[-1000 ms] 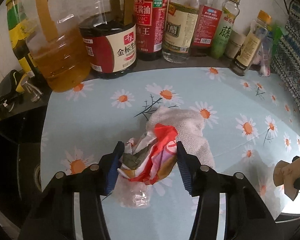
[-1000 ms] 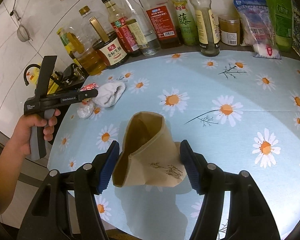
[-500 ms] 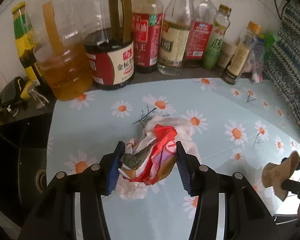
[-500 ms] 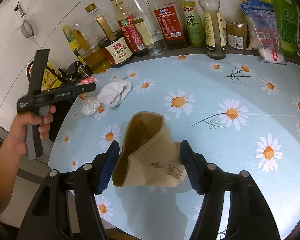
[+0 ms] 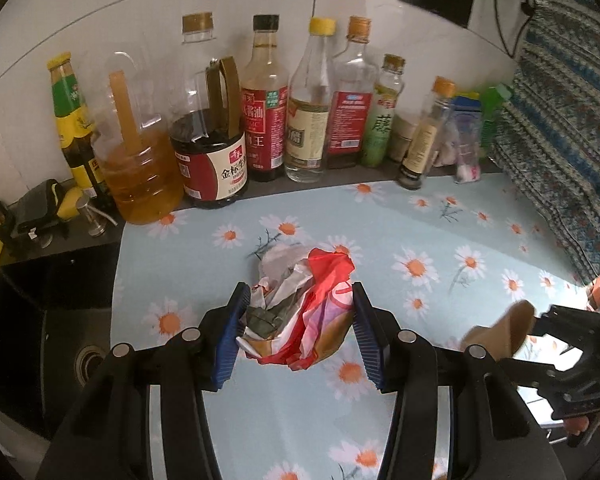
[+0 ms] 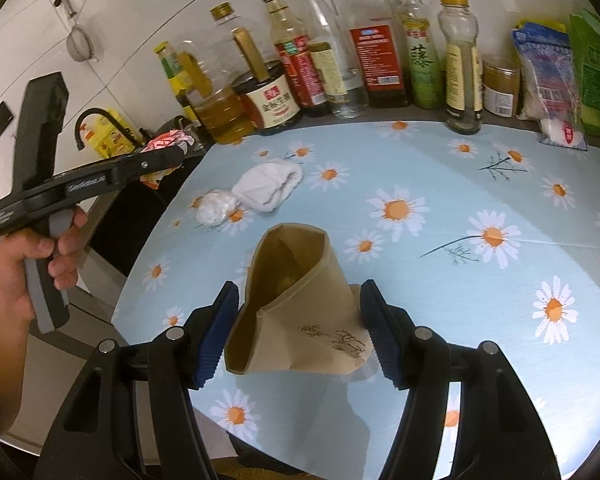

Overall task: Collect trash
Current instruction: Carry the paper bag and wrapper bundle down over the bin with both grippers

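My left gripper [image 5: 296, 330] is shut on a crumpled red and white wrapper [image 5: 300, 316] and holds it up above the daisy tablecloth [image 5: 420, 232]; it also shows in the right wrist view [image 6: 168, 152], off the table's left edge. My right gripper [image 6: 298, 330] is shut on a brown paper bag [image 6: 300, 308], mouth open upward, above the near table edge. The bag shows in the left wrist view [image 5: 500, 332] at the right. A white crumpled tissue [image 6: 268, 186] and a clear plastic wad [image 6: 216, 208] lie on the cloth at the left.
A row of oil, soy sauce and vinegar bottles [image 5: 268, 120] stands along the back wall [image 6: 340, 60]. Snack packets [image 6: 548, 80] stand at the back right. A dark sink [image 5: 40, 340] lies left of the table. A patterned cloth [image 5: 560, 120] hangs at the right.
My left gripper has lifted the wrapper off the table and drawn back to the left, leaving the tissue and plastic wad on the cloth. My right gripper with the bag has barely moved.
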Motion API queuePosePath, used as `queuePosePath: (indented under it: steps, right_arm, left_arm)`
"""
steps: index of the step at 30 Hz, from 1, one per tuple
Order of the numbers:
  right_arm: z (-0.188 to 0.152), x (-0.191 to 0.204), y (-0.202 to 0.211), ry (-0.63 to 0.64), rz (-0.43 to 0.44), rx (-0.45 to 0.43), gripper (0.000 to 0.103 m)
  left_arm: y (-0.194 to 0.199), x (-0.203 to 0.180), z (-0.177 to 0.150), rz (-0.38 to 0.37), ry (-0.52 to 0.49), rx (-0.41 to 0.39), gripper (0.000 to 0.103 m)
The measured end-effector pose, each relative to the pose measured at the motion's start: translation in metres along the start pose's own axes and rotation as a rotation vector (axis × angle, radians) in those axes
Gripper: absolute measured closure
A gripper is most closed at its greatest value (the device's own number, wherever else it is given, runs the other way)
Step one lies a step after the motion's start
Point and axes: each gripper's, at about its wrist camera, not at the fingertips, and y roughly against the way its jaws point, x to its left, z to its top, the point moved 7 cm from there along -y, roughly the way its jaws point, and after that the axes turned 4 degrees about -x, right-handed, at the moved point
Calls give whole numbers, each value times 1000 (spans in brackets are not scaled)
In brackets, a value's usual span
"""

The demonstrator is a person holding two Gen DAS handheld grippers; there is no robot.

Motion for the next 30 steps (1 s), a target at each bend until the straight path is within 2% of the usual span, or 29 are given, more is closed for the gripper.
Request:
queuePosePath:
  steps: [13, 30]
  right_arm:
    - [-23, 43, -6, 52, 34, 35, 40]
    - [-73, 76, 1, 37, 27, 64, 39]
  left_arm:
    - [42, -18, -61, -40, 10, 31, 54]
    - [56, -28, -155, -100, 65, 130, 54]
